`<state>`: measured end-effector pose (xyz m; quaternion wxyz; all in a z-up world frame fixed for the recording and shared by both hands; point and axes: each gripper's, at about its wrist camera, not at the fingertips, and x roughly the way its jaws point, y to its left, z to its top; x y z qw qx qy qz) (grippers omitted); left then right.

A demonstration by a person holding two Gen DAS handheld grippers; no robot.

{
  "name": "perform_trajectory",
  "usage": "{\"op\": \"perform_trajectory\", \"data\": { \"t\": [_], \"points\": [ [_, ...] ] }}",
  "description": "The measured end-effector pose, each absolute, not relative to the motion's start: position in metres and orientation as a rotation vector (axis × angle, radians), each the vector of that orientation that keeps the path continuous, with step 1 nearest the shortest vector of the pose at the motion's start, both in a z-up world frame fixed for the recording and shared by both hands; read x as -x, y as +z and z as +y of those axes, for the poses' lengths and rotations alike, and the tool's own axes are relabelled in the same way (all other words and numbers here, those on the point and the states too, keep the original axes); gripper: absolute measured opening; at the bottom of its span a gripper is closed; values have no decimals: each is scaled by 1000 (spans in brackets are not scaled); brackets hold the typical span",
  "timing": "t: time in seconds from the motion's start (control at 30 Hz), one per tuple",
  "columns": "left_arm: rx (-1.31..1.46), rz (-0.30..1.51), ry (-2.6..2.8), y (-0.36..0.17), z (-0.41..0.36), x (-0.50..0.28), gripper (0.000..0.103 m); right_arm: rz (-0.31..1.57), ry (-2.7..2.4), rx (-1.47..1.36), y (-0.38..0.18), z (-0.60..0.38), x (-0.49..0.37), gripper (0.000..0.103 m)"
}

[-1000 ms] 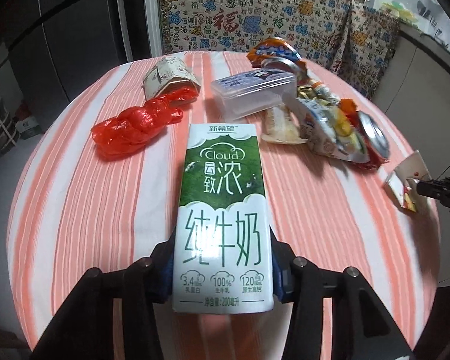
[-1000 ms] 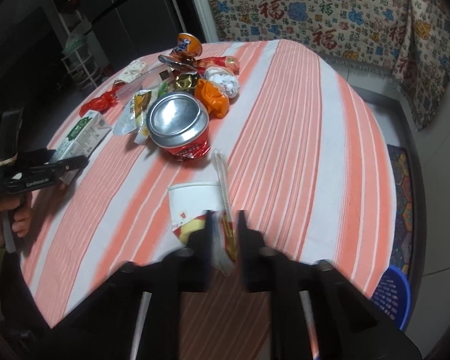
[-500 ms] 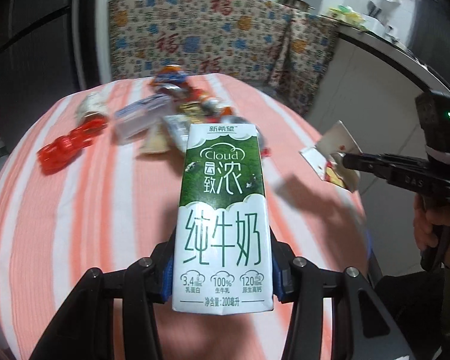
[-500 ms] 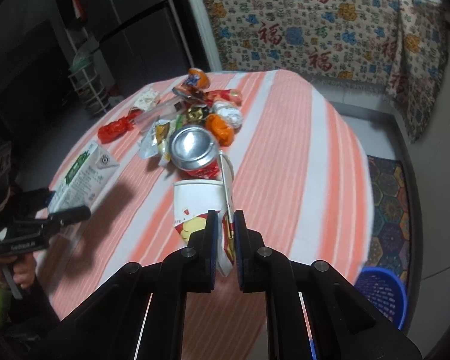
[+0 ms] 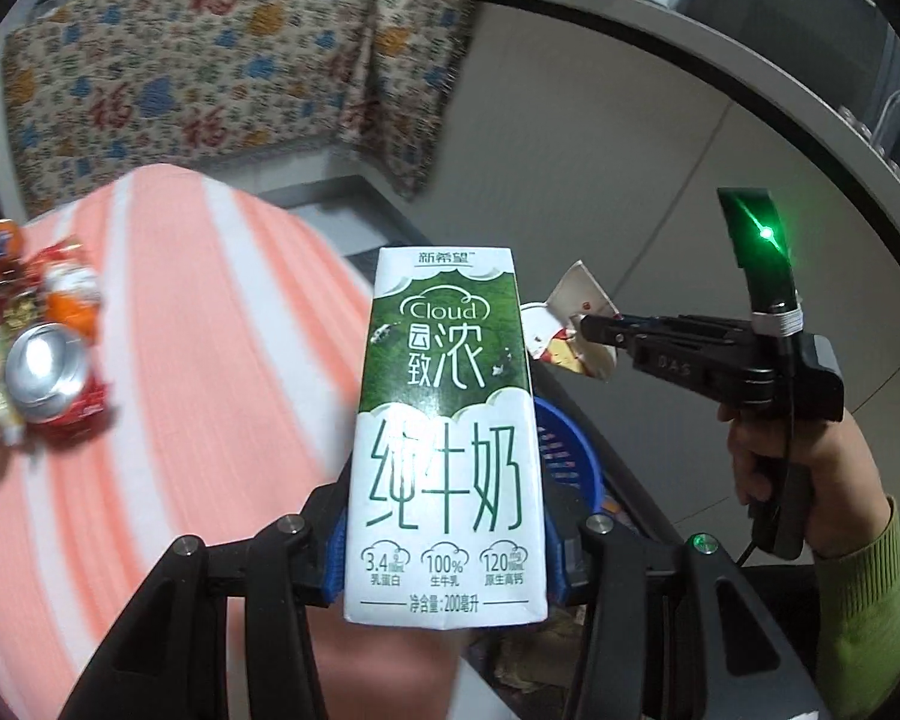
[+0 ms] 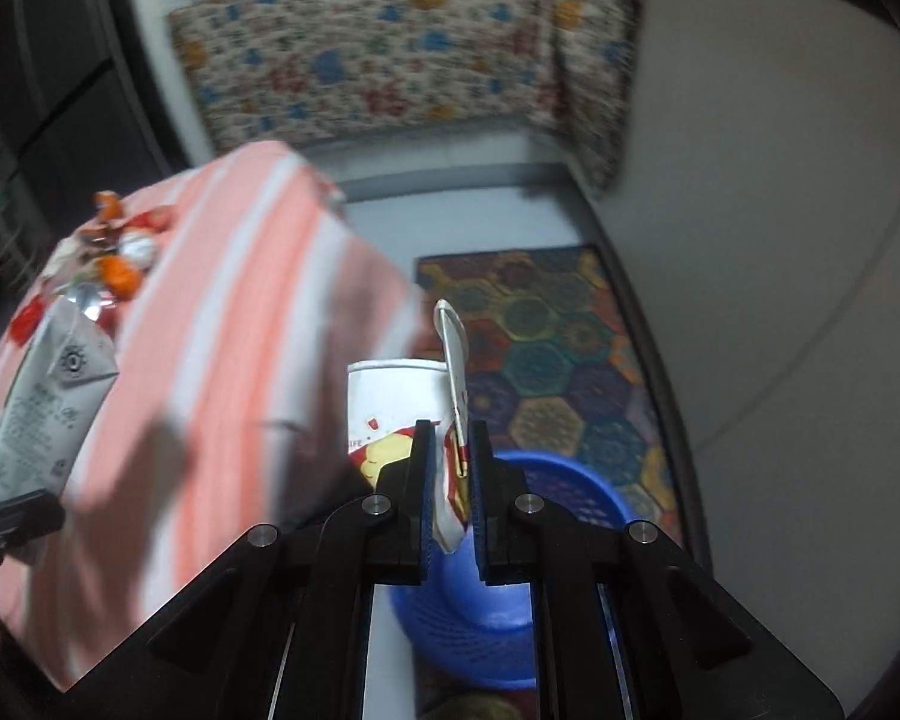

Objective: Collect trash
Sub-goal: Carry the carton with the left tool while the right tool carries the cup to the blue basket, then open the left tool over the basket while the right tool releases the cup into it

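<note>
My left gripper (image 5: 444, 546) is shut on a green and white milk carton (image 5: 444, 432) and holds it in the air past the table's edge. The carton also shows in the right wrist view (image 6: 45, 384). My right gripper (image 6: 450, 468) is shut on a crushed white paper cup (image 6: 390, 408), held above a blue basket (image 6: 546, 492) on the floor. In the left wrist view the right gripper (image 5: 594, 330) holds the cup (image 5: 570, 324) to the right of the carton, over the blue basket (image 5: 564, 450).
The round table with an orange striped cloth (image 5: 198, 360) holds a crushed red can (image 5: 54, 378) and several wrappers (image 5: 42, 282) at its left. A patterned floor mat (image 6: 546, 348) lies beyond the basket. A grey counter wall (image 5: 630, 150) stands at right.
Both grippers have swung right, off the table toward the floor basket, each still holding its item. The right gripper with the cup now hangs over the blue basket.
</note>
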<state>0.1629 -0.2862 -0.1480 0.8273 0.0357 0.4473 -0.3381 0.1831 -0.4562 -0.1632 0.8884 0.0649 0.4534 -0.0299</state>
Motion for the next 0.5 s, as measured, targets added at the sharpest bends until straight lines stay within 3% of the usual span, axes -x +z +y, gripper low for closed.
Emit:
{"op": "perform_trajectory", "data": {
  "t": [0.27,0.5],
  "points": [
    [-108,1048,-779,-190,-372,-183,49,1027,-186,-178,-183,-509,-177,9],
    [-121,1089,-785,-214,-395,-194,49,1085,-232,-216,-196,-531,-173,9]
  ]
}}
